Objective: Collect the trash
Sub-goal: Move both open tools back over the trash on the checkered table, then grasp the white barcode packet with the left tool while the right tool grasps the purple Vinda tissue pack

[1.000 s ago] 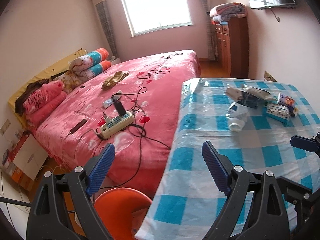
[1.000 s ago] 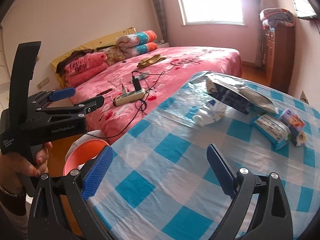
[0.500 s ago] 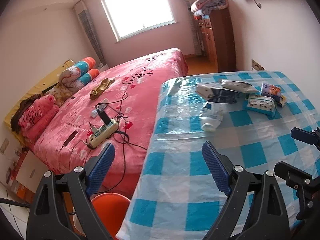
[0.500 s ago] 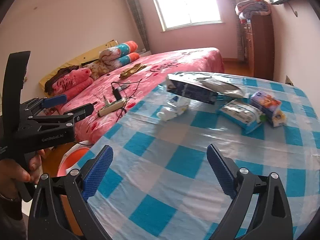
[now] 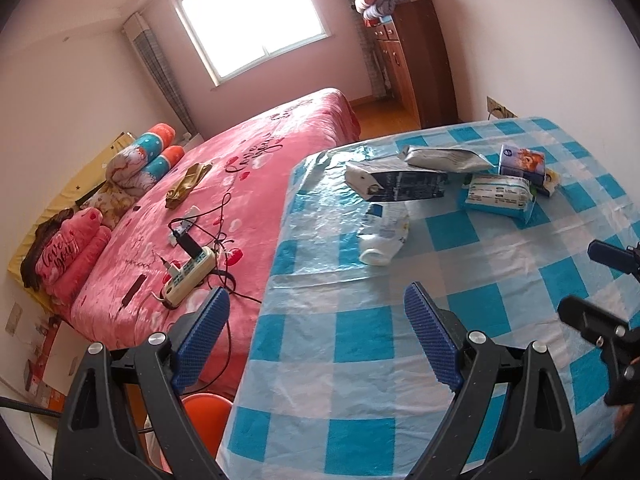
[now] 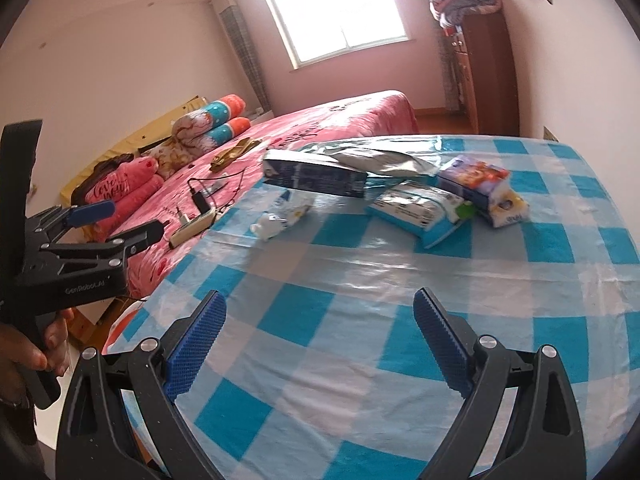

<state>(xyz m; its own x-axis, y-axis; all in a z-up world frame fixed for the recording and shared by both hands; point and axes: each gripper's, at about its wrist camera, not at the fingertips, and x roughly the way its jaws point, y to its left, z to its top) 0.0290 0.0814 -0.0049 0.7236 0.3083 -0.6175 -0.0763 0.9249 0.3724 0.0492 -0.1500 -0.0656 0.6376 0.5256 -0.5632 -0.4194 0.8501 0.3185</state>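
Trash lies at the far side of the blue-checked table (image 5: 360, 336): a crumpled white carton (image 5: 382, 236), a dark carton (image 5: 396, 186), a silver bag (image 5: 444, 158), a pale blue tissue pack (image 5: 500, 198) and a colourful box (image 5: 522, 162). The right wrist view shows the white carton (image 6: 280, 218), the tissue pack (image 6: 416, 210) and the box (image 6: 476, 178) too. My left gripper (image 5: 315, 292) hangs open over the table's near left edge, holding nothing. My right gripper (image 6: 319, 296) stands open above the near cloth, also holding nothing. An orange bin (image 5: 204, 416) sits on the floor below the table's left edge.
A pink bed (image 5: 248, 168) lies left of the table, with a power strip (image 5: 188, 276) and cables on it. A wooden cabinet (image 5: 416, 68) stands by the far wall. Cardboard boxes (image 5: 44, 364) sit on the floor at the left. A hand (image 6: 24, 356) holds the left gripper.
Both grippers have swung to the right over the table and rolled, so the trash now sits nearer the middle of each view. Both stay open.
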